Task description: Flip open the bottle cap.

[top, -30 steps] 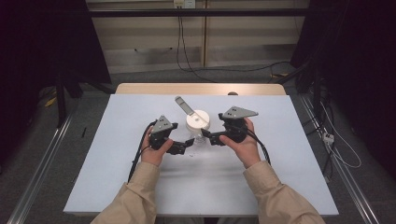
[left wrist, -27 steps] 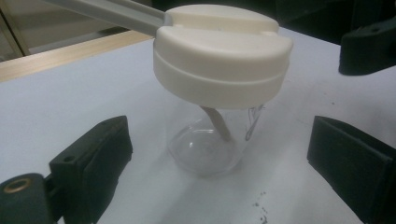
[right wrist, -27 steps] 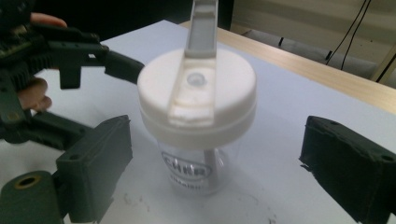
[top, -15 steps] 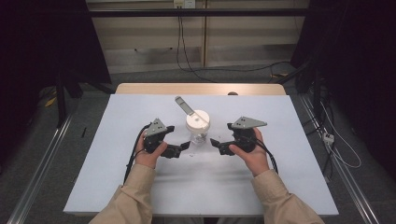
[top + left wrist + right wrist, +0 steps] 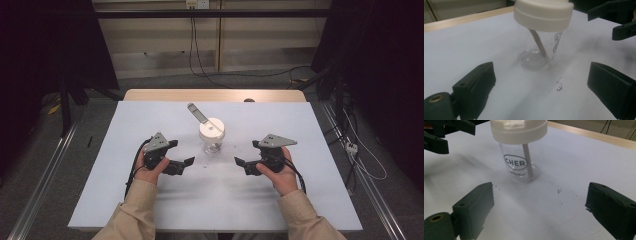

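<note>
sleeves: beige long sleeves on both forearms, near edge | left hand-held gripper [image 5: 186,164]: black body, grey three-cornered plate on top, black cable looping along the wrist | right hand-held gripper [image 5: 242,164]: same black build, grey plate, black cable | jaws: matte black blocky pads; brass-ringed screw hole at the base

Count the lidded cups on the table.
1. A clear plastic cup with a white lid stands mid-table, between the open left gripper and open right gripper, touching neither. A straw-like stick pokes through its lid. Nothing appears hidden.
</note>
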Demonstrator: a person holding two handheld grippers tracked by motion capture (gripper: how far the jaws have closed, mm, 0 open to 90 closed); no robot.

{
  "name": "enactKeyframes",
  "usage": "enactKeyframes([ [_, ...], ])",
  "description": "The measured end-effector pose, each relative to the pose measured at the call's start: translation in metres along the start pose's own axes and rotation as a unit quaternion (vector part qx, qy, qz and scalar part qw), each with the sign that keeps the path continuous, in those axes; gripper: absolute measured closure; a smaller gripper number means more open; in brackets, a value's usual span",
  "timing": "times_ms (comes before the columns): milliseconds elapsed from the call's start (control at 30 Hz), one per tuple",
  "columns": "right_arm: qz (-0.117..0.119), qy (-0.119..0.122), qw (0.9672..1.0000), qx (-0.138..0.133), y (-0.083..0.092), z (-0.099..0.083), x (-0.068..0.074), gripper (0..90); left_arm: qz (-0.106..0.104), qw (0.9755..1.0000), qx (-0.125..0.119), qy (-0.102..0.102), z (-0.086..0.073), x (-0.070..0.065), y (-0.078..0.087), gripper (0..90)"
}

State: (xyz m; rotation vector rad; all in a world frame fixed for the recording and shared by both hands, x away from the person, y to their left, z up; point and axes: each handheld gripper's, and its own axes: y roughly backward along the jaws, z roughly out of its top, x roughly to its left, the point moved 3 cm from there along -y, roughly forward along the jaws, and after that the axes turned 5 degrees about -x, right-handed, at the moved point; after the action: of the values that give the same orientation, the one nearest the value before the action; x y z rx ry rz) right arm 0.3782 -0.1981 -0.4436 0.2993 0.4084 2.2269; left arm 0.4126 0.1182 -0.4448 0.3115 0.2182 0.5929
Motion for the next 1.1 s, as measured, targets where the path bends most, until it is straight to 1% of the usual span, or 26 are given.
enactKeyframes([
  [133, -0.004, -0.001, 1.0, 0.002, 0.006, -0.007, -0.001, 7.8, 0.005, 1.0, 0.001, 0.003, -0.004, 0.002, 0.008, 7.4],
  [200, -0.005, -0.001, 1.0, 0.005, 0.01, -0.009, -0.001, 7.9, 0.009, 1.0, 0.0, 0.0, -0.005, 0.005, 0.012, 7.4],
  [300, -0.007, 0.002, 1.0, 0.003, 0.016, -0.013, -0.001, 7.8, 0.014, 0.9999, -0.003, 0.007, -0.009, 0.008, 0.02, 7.4],
  [367, -0.011, 0.001, 0.9999, 0.003, 0.02, -0.015, -0.002, 7.8, 0.02, 0.9998, 0.001, 0.005, -0.011, 0.011, 0.025, 7.4],
  [433, -0.013, 0.001, 0.9999, 0.002, 0.024, -0.017, -0.003, 7.8, 0.023, 0.9997, -0.001, 0.007, -0.013, 0.012, 0.03, 7.4],
  [567, -0.016, 0.0, 0.9999, 0.001, 0.03, -0.021, -0.005, 7.9, 0.031, 0.9995, 0.0, 0.005, -0.016, 0.015, 0.04, 7.5],
  [700, -0.019, -0.002, 0.9998, 0.002, 0.036, -0.024, -0.008, 7.9, 0.036, 0.9993, 0.003, -0.001, -0.018, 0.016, 0.046, 7.5],
  [1100, -0.032, -0.003, 0.9995, 0.003, 0.052, -0.034, -0.015, 8.1, 0.048, 0.9988, 0.006, -0.001, -0.026, 0.024, 0.063, 7.5],
])
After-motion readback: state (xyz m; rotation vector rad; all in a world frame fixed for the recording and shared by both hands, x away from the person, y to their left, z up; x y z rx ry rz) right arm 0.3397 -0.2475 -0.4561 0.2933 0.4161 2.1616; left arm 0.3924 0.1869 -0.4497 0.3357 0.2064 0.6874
